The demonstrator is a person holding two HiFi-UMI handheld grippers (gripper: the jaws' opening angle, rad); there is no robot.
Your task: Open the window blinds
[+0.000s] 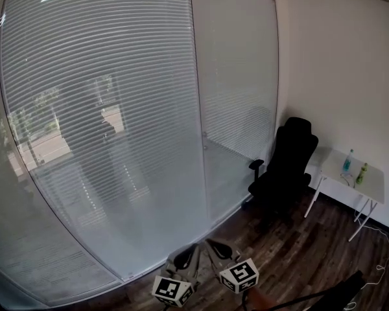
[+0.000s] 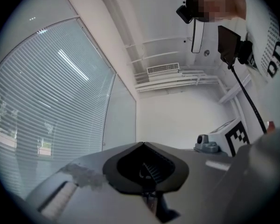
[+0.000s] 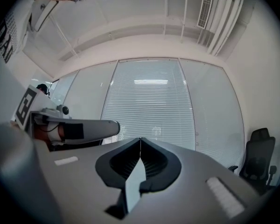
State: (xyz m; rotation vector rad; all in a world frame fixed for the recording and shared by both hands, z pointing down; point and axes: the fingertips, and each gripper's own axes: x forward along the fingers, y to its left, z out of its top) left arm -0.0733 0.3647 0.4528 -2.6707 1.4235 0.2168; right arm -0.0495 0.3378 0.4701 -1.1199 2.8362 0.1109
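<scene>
Dark wood floor (image 1: 298,251) carries a black office chair (image 1: 286,167) and a white table (image 1: 373,185).

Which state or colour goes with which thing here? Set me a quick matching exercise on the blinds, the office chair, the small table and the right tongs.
Things:
1. window blinds
2. office chair
3. small table
4. right tongs

States:
A. shut, with nothing between them
B. white, with two bottles on it
C. lowered, pale grey slats
D. black, high-backed

Pairs: 1-C; 2-D; 3-B; 4-A
</scene>
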